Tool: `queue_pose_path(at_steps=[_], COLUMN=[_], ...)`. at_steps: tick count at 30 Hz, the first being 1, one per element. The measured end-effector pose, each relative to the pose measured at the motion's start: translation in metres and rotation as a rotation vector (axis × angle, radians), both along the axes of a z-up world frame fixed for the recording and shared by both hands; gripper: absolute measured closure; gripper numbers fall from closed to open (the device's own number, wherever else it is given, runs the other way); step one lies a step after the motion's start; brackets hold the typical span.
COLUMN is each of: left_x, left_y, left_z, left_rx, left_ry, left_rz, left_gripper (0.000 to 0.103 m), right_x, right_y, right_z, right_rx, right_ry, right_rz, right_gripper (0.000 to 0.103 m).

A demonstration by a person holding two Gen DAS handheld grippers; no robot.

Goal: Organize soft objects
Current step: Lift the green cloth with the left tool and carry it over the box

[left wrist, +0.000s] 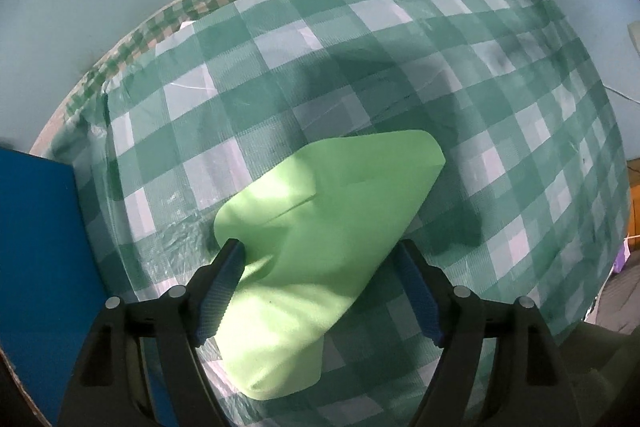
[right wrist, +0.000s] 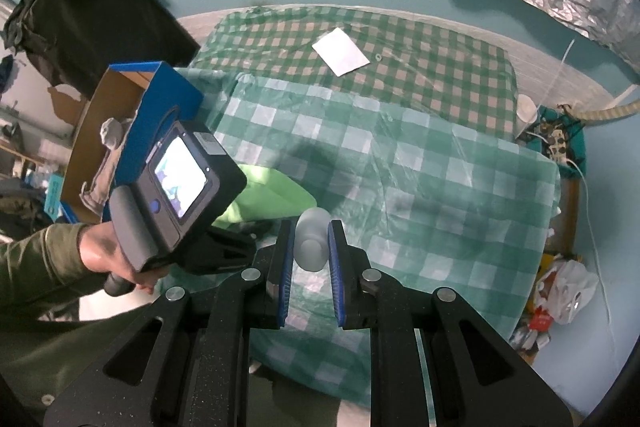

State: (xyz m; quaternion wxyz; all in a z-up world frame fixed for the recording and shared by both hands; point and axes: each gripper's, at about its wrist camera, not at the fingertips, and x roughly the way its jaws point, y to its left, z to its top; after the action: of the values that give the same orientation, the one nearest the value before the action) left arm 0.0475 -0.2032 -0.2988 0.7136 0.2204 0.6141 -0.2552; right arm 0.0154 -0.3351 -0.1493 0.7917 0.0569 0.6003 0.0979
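A light green cloth [left wrist: 316, 227] lies on the green checked table cover [left wrist: 360, 67]. My left gripper [left wrist: 320, 247] is open, its jaws either side of the cloth's near part, the left finger [left wrist: 224, 283] touching the cloth. In the right wrist view the cloth [right wrist: 272, 187] shows partly behind the left gripper's body. My right gripper [right wrist: 310, 227] is shut on a pale translucent soft object [right wrist: 311, 243], held above the table.
A blue cardboard box [right wrist: 132, 131] stands open at the table's left with a grey soft item [right wrist: 112, 133] inside; its blue wall shows in the left wrist view [left wrist: 40, 267]. A white paper [right wrist: 340, 51] lies on the far table. Clutter and bags [right wrist: 560, 291] sit at right.
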Motion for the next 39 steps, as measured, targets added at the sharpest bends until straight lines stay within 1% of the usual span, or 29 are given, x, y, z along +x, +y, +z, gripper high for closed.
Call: queue_pose_path(at_steps=[3, 4, 5, 6, 8, 10, 13, 17, 24, 28, 36, 39], left_x=[0.003, 0.004, 0.005, 0.007, 0.009, 0.011, 0.014, 0.007, 0.0, -0.006, -0.004, -0.005], left_y=[0.003, 0.005, 0.006, 0.007, 0.01, 0.011, 0.016, 0.02, 0.035, 0.047, 0.081, 0.093], left_z=[0.001, 0.002, 0.003, 0.004, 0.007, 0.008, 0.01, 0.023, 0.058, 0.085, 0.128, 0.139], left_rx=[-0.015, -0.019, -0.021, -0.024, -0.028, -0.026, -0.028, -0.023, -0.049, -0.075, -0.106, -0.109], left_ry=[-0.005, -0.009, -0.012, -0.016, -0.022, -0.023, -0.003, -0.035, -0.07, -0.101, -0.144, -0.157], left_rz=[0.025, 0.036, 0.045, 0.052, 0.06, 0.062, 0.078, 0.084, 0.116, 0.13, 0.184, 0.203], left_gripper=[0.034, 0.042, 0.052, 0.058, 0.087, 0.094, 0.095, 0.096, 0.096, 0.096, 0.096, 0.096], right_x=[0.0, 0.0, 0.0, -0.001, -0.001, 0.0, 0.001, 0.004, 0.009, 0.014, 0.022, 0.025], right_y=[-0.001, -0.001, 0.0, 0.001, 0.003, 0.005, 0.01, 0.015, 0.027, 0.036, 0.061, 0.072], right_z=[0.0, 0.0, 0.0, -0.001, -0.002, -0.002, -0.001, 0.002, 0.011, 0.016, 0.027, 0.029], right_rx=[0.0, 0.001, 0.003, 0.004, 0.006, 0.009, 0.011, 0.01, 0.008, 0.006, 0.008, 0.009], right_ry=[0.0, 0.001, 0.001, 0.002, 0.003, 0.002, -0.002, -0.007, -0.022, -0.029, -0.05, -0.057], right_rz=[0.005, 0.006, 0.007, 0.009, 0.01, 0.013, 0.02, 0.028, 0.047, 0.066, 0.111, 0.132], right_gripper=[0.087, 0.087, 0.087, 0.087, 0.087, 0.087, 0.087, 0.087, 0.087, 0.087, 0.087, 0.087])
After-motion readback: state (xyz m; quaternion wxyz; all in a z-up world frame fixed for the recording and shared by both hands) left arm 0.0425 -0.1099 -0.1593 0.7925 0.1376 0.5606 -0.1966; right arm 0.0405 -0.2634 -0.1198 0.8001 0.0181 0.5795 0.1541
